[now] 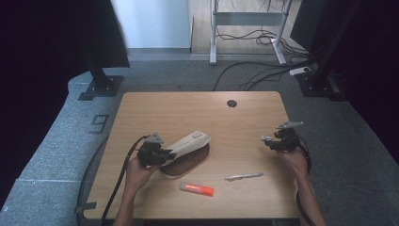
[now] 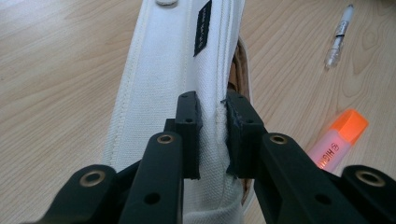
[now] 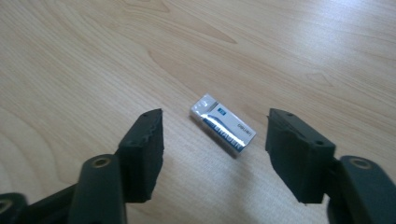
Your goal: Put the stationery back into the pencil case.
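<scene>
At the lower left of the high view, the left tongs [image 1: 165, 154] were clamped on the near edge of a white canvas pencil case [image 1: 188, 143], which lay slightly left of centre on the table [image 1: 197, 108] with its brown inside showing beneath the raised flap. In the left gripper view the jaws pinched a stitched seam of the cloth [image 2: 177, 70]; the fabric looked soft and light, likely to sag and fold, so a hold on the doubled seam seemed surer than on the flat panel. Below the case lay an orange highlighter [image 1: 197, 189], and right of it a clear pen [image 1: 243, 176], both light, stiff and apt to roll. At the right, the right tongs [image 1: 269, 141] stood apart, hovering over a small eraser [image 3: 222, 124], firm and best taken across its narrow sides.
</scene>
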Tool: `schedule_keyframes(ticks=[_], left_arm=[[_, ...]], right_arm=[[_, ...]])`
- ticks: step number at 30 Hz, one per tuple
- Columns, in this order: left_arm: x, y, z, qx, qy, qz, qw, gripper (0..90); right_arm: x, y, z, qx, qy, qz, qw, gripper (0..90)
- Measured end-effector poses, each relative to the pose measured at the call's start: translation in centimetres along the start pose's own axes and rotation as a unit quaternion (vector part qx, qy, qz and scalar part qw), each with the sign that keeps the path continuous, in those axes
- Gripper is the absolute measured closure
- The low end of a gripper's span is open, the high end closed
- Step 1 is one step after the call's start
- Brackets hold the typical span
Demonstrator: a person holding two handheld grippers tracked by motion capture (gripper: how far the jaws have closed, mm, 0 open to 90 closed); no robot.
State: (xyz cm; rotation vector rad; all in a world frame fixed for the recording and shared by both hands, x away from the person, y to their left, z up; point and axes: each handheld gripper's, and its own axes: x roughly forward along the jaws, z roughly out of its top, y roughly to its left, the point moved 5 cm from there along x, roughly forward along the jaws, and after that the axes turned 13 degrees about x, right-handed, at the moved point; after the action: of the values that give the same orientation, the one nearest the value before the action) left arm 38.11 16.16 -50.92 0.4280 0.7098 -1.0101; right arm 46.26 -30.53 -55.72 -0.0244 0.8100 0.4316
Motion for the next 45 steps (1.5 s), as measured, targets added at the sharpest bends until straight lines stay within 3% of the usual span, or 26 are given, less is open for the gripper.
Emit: schedule_keyframes(ticks=[11, 15, 19, 27, 35, 45], left_arm=[[0.1, 0.0, 0.0, 0.000, 0.000, 0.000, 1.0000, 76.4], [0.1, 0.0, 0.0, 0.000, 0.001, 0.000, 1.0000, 76.4], [0.1, 0.0, 0.0, 0.000, 0.000, 0.000, 1.0000, 76.4], [0.3, -0.1, 0.0, 0.002, 0.001, 0.000, 1.0000, 76.1], [0.3, -0.1, 0.0, -0.004, 0.000, 0.001, 1.0000, 76.3], [0.2, -0.1, 0.1, -0.004, -0.003, 0.005, 1.0000, 76.7]], right_arm=[[2.3, -0.9, 0.2, -0.002, 0.026, 0.011, 0.9996, 44.5], [2.9, -1.0, 0.1, 0.003, 0.024, 0.016, 0.9996, 49.6], [2.7, -0.8, -0.1, 0.007, 0.022, 0.023, 0.9994, 55.7], [2.3, 0.4, -0.5, -0.009, 0.035, 0.037, 0.9987, 70.8], [2.1, 1.0, -0.6, -0.001, 0.048, 0.029, 0.9984, 71.9], [1.1, 1.8, -0.7, 0.008, 0.034, 0.039, 0.9986, 72.0]])
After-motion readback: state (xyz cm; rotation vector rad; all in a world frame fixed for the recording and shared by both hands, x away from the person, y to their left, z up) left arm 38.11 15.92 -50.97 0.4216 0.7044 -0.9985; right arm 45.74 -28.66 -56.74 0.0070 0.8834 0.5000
